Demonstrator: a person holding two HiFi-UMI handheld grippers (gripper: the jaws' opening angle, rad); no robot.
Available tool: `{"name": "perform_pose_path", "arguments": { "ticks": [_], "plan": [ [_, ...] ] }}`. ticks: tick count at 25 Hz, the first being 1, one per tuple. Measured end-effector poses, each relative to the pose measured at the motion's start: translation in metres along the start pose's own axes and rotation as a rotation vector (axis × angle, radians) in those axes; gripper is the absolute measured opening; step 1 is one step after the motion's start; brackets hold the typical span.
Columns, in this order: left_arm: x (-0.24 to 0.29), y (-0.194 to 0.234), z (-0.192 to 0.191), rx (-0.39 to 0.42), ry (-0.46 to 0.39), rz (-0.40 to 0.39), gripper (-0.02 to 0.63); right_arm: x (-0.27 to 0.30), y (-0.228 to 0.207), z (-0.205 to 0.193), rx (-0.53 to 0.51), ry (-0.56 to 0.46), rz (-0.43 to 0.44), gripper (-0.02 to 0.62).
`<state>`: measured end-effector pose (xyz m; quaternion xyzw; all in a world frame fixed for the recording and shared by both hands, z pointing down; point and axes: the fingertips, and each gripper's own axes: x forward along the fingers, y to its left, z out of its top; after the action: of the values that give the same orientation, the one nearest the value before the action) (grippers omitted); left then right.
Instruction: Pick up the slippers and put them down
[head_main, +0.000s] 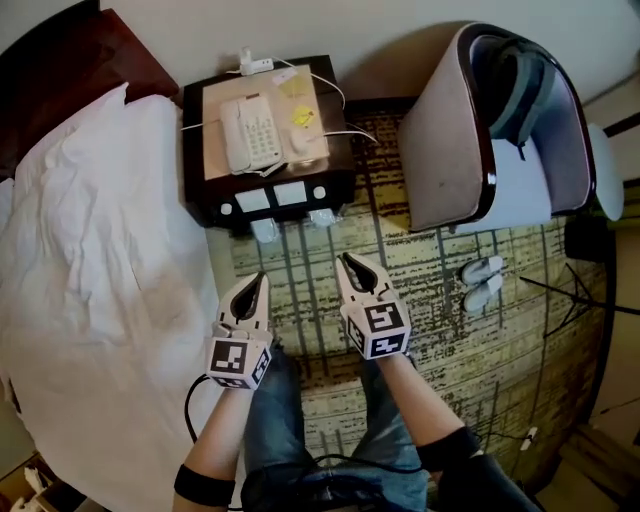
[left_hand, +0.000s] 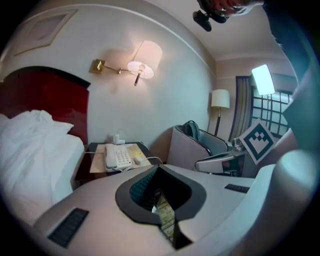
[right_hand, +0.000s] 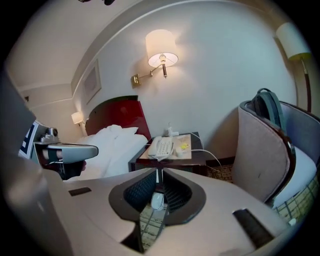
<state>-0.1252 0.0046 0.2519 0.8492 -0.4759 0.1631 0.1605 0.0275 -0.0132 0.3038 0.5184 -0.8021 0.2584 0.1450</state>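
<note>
Two slippers (head_main: 482, 269) beside armchair (head_main: 450, 140) holding backpack (head_main: 520, 85), left fingers (head_main: 243, 305) together, right fingers (head_main: 362, 287) barely parted

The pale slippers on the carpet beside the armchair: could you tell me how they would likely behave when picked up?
The slippers look thin and flat, so probably light and floppy; pinched at one edge, the rest would likely droop. Lying flat on the carpet, they seem unlikely to roll or tip, and a push may drag rather than slide.
</note>
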Motion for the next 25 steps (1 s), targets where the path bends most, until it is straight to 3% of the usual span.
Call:
{"name": "perform_pose_path", "arguments": {
  "ticks": [3,7,11,14,17,22,25],
  "plan": [
    [0.034,0.005,-0.054,0.001,0.013,-0.003,0.000,0.041,-0.019,-0.057,0.047,0.022,-0.011,0.074],
    [0.078,0.009,-0.116,0.024,0.027,-0.026,0.000,0.095,-0.053,-0.134,0.207,0.046,-0.050,0.121],
    [0.116,0.017,-0.167,0.045,0.039,-0.036,0.000,0.145,-0.087,-0.202,0.301,0.078,-0.082,0.171],
    [0.144,0.017,-0.195,0.074,0.041,-0.060,0.000,0.178,-0.110,-0.240,0.407,0.081,-0.078,0.235],
    [0.168,0.015,-0.216,0.106,0.040,-0.098,0.000,0.212,-0.128,-0.272,0.519,0.076,-0.058,0.239],
    [0.208,0.008,-0.245,0.127,0.039,-0.122,0.000,0.256,-0.166,-0.326,0.823,0.049,-0.043,0.264],
    [0.226,0.012,-0.260,0.122,0.027,-0.116,0.000,0.281,-0.175,-0.354,0.950,0.035,-0.001,0.264]
  ]
}}
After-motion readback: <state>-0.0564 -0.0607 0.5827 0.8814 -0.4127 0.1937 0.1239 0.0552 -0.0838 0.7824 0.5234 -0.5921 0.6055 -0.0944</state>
